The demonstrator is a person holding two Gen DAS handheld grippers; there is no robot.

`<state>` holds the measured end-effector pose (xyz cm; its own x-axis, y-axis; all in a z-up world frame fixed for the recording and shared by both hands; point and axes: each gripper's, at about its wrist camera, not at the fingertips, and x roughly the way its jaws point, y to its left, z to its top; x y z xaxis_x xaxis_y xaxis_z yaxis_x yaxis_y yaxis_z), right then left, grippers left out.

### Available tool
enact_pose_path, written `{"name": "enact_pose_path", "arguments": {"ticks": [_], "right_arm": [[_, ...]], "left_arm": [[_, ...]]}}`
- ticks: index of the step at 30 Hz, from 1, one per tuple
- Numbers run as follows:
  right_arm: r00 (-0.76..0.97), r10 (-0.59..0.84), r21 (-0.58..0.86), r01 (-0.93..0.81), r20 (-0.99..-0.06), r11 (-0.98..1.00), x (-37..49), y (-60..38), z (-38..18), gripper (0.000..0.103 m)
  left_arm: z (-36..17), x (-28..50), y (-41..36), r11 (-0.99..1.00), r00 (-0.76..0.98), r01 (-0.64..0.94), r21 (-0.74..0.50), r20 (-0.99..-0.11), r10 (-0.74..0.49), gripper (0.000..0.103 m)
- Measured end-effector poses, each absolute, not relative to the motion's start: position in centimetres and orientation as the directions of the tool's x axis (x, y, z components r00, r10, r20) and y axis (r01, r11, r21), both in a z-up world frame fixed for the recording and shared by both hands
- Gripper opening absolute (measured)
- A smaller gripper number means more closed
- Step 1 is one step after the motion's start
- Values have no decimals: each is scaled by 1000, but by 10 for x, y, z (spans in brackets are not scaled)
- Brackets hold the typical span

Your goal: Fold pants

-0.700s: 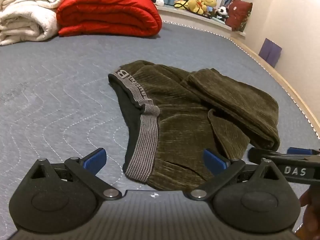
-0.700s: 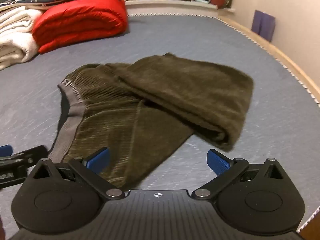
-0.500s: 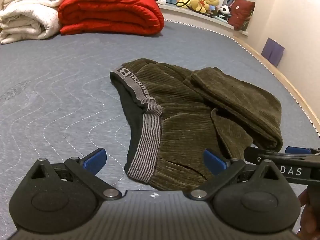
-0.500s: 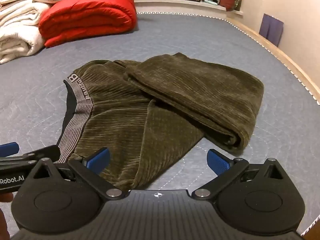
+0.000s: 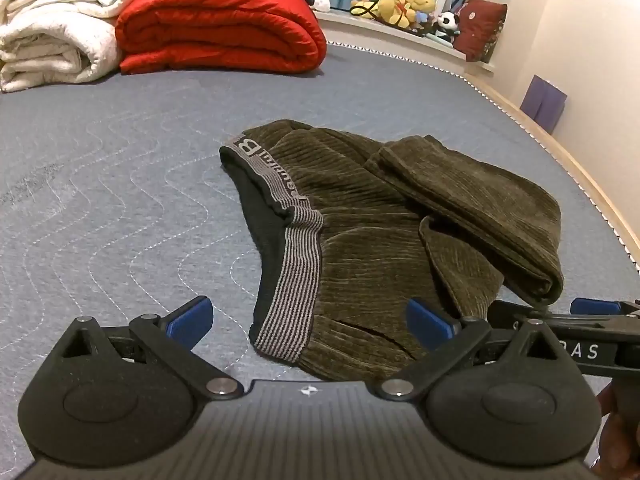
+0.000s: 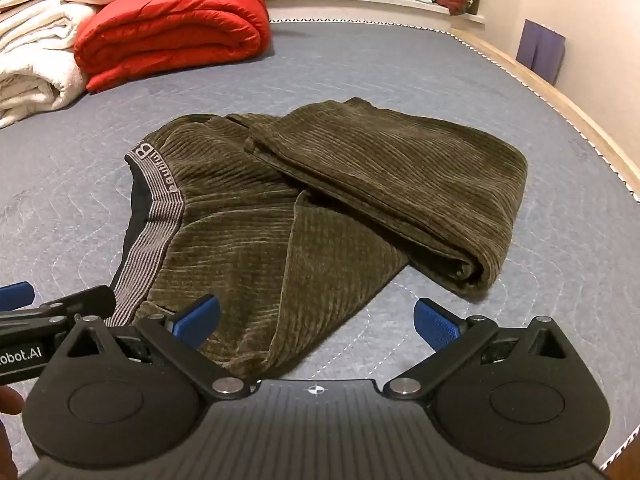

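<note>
Two wide-open grippers (image 5: pixel 308 320) (image 6: pixel 316 322) — ribbed olive corduroy pants (image 6: pixel 320 200).

Olive-green ribbed corduroy pants (image 6: pixel 320 200) carry a grey-striped waistband (image 5: pixel 300 264) with black lining. The mattress cover (image 5: pixel 120 184) is blue-grey with wavy quilting. Behind sit a red quilt (image 5: pixel 220 28) and a white blanket (image 5: pixel 56 36).

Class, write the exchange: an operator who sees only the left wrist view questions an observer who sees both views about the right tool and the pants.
Operator: I see the right tool only side-on. Is it open?
Observer: Yes. The right tool is wide open, with nothing pinched.
Operator: What lies ahead of its fingers?
Observer: Its left finger shows against the pants, and its right finger against bare mattress.
</note>
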<state>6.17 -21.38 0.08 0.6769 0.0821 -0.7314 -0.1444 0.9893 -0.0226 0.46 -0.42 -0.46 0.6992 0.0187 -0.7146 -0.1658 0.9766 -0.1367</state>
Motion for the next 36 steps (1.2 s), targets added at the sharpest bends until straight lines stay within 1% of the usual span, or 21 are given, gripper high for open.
{"name": "enact_pose_path", "arguments": {"ticks": [36], "right_arm": [[659,92,-17,-158,-747,987,64,-215,-9,102]], "left_arm": [[-5,4,-6,979,691,-161,-129,-722,19,103]]}}
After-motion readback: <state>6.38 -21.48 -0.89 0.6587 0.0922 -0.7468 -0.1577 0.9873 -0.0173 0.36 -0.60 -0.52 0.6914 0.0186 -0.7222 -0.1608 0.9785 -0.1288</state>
